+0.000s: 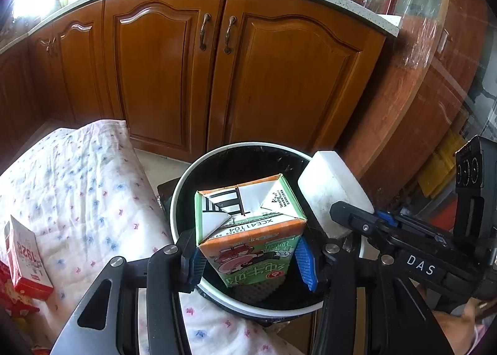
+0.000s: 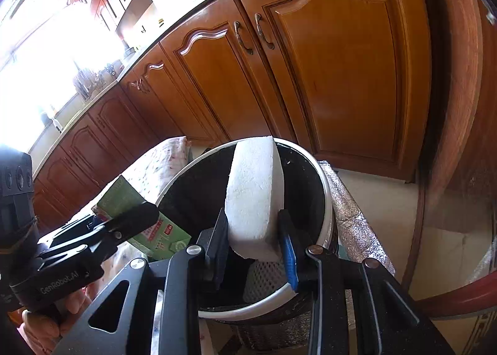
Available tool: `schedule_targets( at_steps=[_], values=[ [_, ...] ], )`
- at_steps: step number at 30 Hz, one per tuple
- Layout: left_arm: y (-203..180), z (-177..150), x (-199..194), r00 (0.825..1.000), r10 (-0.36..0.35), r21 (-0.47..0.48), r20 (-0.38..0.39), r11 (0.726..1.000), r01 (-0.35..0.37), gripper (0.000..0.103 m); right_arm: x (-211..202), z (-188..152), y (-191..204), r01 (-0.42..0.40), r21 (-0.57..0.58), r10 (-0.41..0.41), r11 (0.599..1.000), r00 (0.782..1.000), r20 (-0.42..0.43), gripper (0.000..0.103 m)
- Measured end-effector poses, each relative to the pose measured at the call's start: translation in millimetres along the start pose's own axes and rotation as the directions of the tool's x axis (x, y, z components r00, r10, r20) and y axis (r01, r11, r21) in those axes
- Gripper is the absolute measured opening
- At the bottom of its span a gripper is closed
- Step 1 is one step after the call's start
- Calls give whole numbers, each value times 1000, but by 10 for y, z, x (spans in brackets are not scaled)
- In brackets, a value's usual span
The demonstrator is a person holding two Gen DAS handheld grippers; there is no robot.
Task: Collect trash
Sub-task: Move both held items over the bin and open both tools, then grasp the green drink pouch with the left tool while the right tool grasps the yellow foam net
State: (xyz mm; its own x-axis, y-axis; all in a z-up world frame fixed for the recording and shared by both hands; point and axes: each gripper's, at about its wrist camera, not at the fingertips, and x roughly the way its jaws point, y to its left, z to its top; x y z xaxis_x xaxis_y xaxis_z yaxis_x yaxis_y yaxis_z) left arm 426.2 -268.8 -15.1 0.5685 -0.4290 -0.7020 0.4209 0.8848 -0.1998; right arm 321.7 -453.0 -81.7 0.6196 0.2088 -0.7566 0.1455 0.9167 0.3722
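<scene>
Our left gripper (image 1: 248,257) clamps a milk carton (image 1: 248,230) above the trash bin (image 1: 186,181); the right gripper (image 2: 253,249) clamps a foam block (image 2: 253,196). We should spread both jaws only when both hang well inside the rim.

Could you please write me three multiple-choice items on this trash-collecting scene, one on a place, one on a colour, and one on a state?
1. Where is the milk carton?
A. lying on the cloth
B. held over the trash bin
C. on the countertop

2. What colour is the foam block?
A. white
B. red
C. yellow

3. What state is the right gripper in?
A. wide open, empty
B. shut on the foam block
C. resting on the floor

Key:
1 B: the left gripper clamps the carton above the bin's black-lined opening.
2 A: the block is plain white in both views.
3 B: its fingers press both sides of the block over the bin.
</scene>
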Motion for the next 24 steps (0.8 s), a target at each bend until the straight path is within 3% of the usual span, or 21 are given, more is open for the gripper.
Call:
schedule_targets(
  at_steps=[5, 7, 9, 14, 20, 24],
  values=[
    [-45, 51, 14, 1000, -6, 0, 5, 1000, 6, 53, 0, 19, -52, -8, 15, 8, 1000, 1000, -1, 39],
    [1, -21, -112, 1000, -1, -2, 20, 1000, 1, 64, -8, 29, -56, -9, 23, 9, 1000, 1000, 2, 42],
    [1, -51, -208, 999, -1, -9, 37, 1000, 1, 65, -44, 16, -63, -18, 32, 18, 999, 1000, 10, 50],
    [54, -194, -534, 997, -13, -58, 80, 998, 18, 65, -154, -40, -35, -30, 40, 29, 999, 999, 34, 53],
    [89, -541, -1042, 991, -14, -74, 132, 997, 24, 67, -363, -230, 128, -70, 45, 66, 997, 994, 92, 76],
    [149, -818, -1378, 988, 5, -77, 156, 997, 7, 69, -460, -413, 357, -92, 22, 90, 995, 991, 102, 78]
  ],
)
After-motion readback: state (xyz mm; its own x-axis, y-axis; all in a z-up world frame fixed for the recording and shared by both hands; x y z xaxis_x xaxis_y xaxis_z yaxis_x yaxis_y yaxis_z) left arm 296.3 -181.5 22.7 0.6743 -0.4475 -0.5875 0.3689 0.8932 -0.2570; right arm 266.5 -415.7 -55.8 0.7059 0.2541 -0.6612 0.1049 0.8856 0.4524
